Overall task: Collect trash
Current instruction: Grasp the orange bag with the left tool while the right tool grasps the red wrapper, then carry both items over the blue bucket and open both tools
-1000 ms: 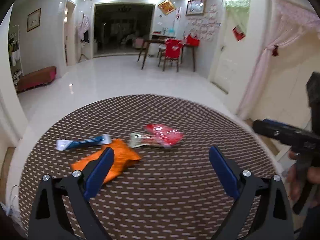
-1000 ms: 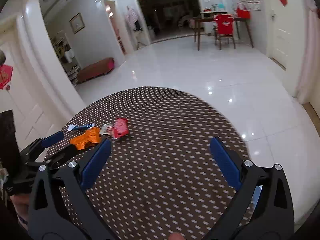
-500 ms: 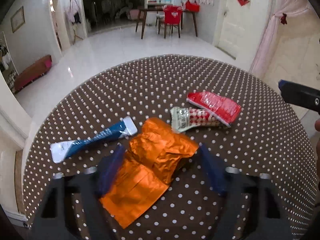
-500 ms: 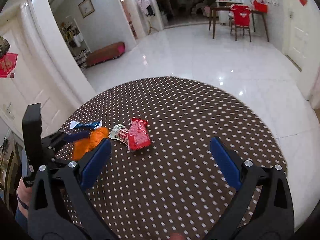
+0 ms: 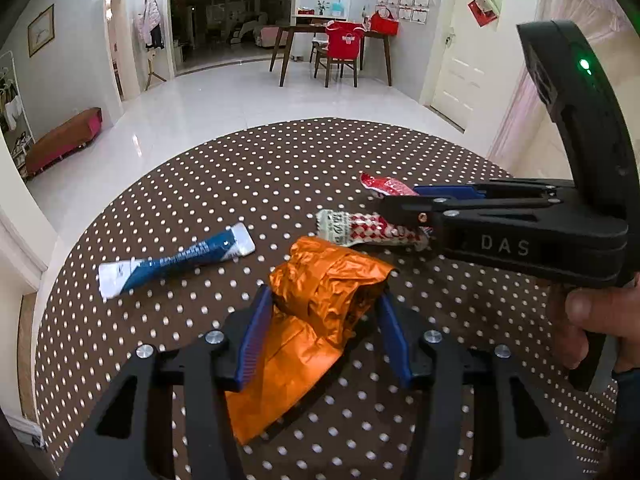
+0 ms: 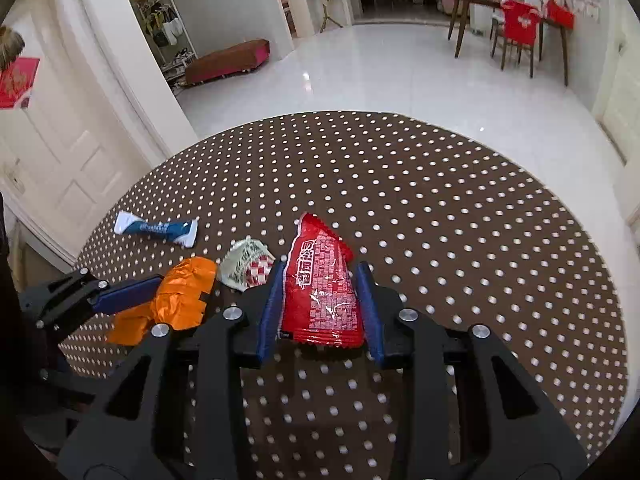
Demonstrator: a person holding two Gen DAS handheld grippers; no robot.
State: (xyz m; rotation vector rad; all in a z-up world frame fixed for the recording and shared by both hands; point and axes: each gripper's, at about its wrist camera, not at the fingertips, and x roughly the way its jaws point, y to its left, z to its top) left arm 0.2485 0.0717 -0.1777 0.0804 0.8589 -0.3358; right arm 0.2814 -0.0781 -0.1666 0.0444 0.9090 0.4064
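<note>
Several wrappers lie on a round brown dotted table [image 5: 280, 168]. My left gripper [image 5: 322, 300] is shut on a crumpled orange foil wrapper [image 5: 320, 292], its blue pads pressing both sides. My right gripper [image 6: 320, 276] is shut on a red snack packet [image 6: 320, 280], which lies flat between its pads. In the left wrist view the right gripper comes in from the right over the red packet [image 5: 384, 186]. A white and red checked wrapper [image 5: 360, 228] lies between the two. A blue and white tube wrapper [image 5: 176, 260] lies apart to the left.
The table edge [image 6: 580, 220] curves round on all sides, with white tiled floor [image 6: 380, 68] beyond. A dining table with red chairs [image 5: 340, 48] and a low red bench [image 5: 64, 140] stand far off. A white door [image 6: 60, 152] is at the left.
Both grippers have moved forward and down to the wrappers and closed, the left on the orange foil, the right on the red packet. The orange foil is now crumpled.
</note>
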